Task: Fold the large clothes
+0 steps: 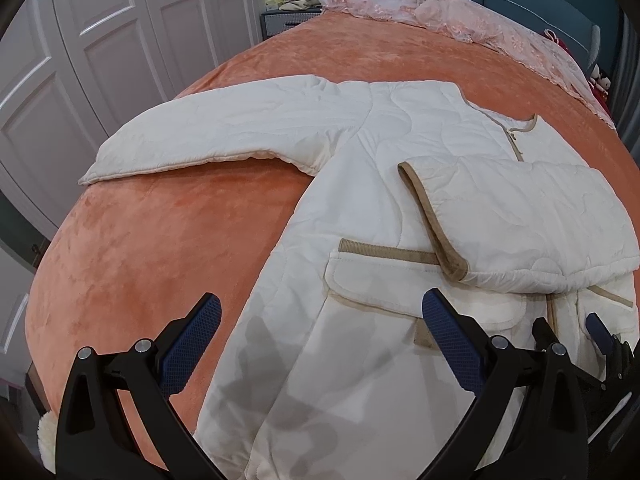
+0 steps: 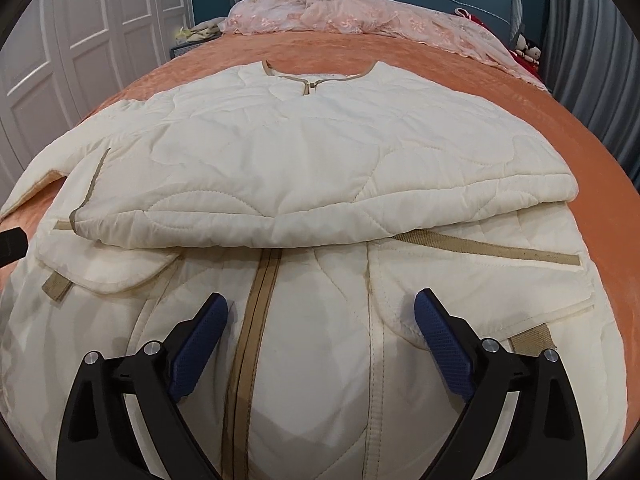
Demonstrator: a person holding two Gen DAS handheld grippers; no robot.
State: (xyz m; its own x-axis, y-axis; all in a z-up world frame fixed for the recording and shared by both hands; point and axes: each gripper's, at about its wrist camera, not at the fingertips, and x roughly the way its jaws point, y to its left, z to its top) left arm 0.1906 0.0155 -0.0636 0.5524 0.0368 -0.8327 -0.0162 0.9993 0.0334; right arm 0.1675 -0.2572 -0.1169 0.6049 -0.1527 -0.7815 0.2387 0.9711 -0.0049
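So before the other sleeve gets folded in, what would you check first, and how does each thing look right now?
1. Left hand-held gripper open, empty: ok.
2. Right hand-held gripper open, empty: ok.
3. One sleeve of the cream quilted jacket folded across the chest: ok.
4. Other sleeve lying outstretched on the orange plush bedspread, unobstructed: ok.
5. Pink lace fabric away from the jacket: ok.
6. Jacket's underside smooth: cannot tell.

The cream quilted jacket [image 2: 320, 152] is running off the near edge in both views, hiding its hem. Its folded-over sleeve [image 1: 532, 216] is covering part of the front. Small objects on the far nightstand [image 1: 292, 2] are too blurred to identify.
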